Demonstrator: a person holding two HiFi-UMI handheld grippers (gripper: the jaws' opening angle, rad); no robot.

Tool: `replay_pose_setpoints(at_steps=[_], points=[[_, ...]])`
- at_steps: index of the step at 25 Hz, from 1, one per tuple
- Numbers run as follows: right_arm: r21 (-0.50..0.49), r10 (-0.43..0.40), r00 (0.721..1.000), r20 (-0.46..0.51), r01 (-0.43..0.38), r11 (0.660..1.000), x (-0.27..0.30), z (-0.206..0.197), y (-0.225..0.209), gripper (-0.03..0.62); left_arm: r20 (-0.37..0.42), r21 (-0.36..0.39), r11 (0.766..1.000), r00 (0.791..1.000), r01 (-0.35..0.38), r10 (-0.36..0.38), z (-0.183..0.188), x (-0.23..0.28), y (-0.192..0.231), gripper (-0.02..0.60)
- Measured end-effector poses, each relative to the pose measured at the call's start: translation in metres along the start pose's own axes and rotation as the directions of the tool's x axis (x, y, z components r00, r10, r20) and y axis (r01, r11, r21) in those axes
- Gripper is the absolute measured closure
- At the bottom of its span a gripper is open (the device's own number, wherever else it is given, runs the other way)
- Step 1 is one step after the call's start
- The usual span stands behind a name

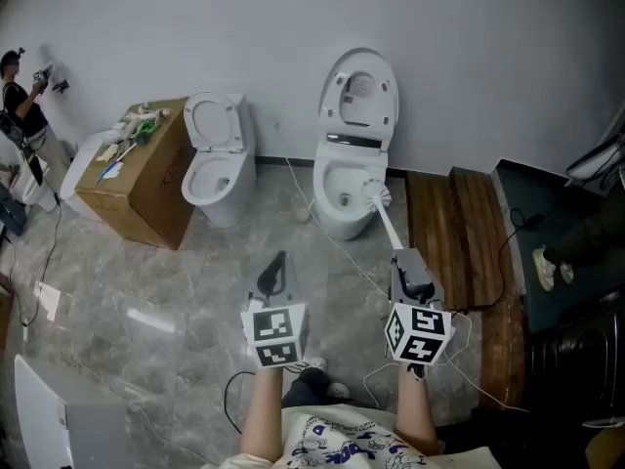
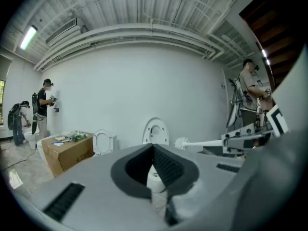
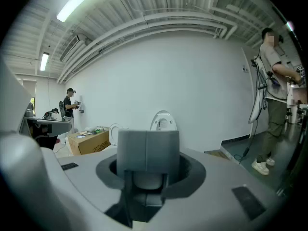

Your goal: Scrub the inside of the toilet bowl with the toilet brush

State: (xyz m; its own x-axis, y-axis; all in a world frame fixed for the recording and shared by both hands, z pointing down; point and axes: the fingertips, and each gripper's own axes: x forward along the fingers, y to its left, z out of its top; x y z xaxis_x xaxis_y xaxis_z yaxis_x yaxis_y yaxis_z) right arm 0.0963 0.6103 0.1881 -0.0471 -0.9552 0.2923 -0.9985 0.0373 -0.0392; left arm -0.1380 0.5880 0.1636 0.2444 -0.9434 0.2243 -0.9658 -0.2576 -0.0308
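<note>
Long white plastic toilet brush (image 1: pixel 385 225), handle end clamped in the right gripper (image 1: pixel 406 264), jaws shut on it. Runs straight out ahead of those jaws. Round bristle head (image 1: pixel 377 194) far out in front, at the near rim of the white ceramic toilet bowl (image 1: pixel 337 225), lid raised behind. Touching the rim or just above it: cannot tell.

Probably light, with a stiff shaft and springy bristles. Smooth plastic, likely slick when wet. Best held near the handle end with a firm squeeze, as here, so the shaft does not twist under scrubbing pressure.

Left gripper (image 1: pixel 278 268) with jaws closed together on nothing, off to the left of the brush shaft and clear of it, aimed at the grey marbled floor (image 1: pixel 146 291) short of the bowl.
</note>
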Motion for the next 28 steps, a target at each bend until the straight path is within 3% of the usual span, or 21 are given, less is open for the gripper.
replay_pose_setpoints(at_steps=[13,28], points=[[-0.001,0.008,1.0,0.01,-0.008,1.0,0.016,0.007,0.014,0.424,0.01,-0.005,1.0,1.0,0.008,-0.008,0.005,0.015,0.017,0.58],[0.024,-0.042,0.999,-0.009,0.043,0.999,0.067,0.009,0.036,0.424,0.02,0.004,0.999,0.998,0.052,-0.052,0.007,0.061,0.059,0.58]])
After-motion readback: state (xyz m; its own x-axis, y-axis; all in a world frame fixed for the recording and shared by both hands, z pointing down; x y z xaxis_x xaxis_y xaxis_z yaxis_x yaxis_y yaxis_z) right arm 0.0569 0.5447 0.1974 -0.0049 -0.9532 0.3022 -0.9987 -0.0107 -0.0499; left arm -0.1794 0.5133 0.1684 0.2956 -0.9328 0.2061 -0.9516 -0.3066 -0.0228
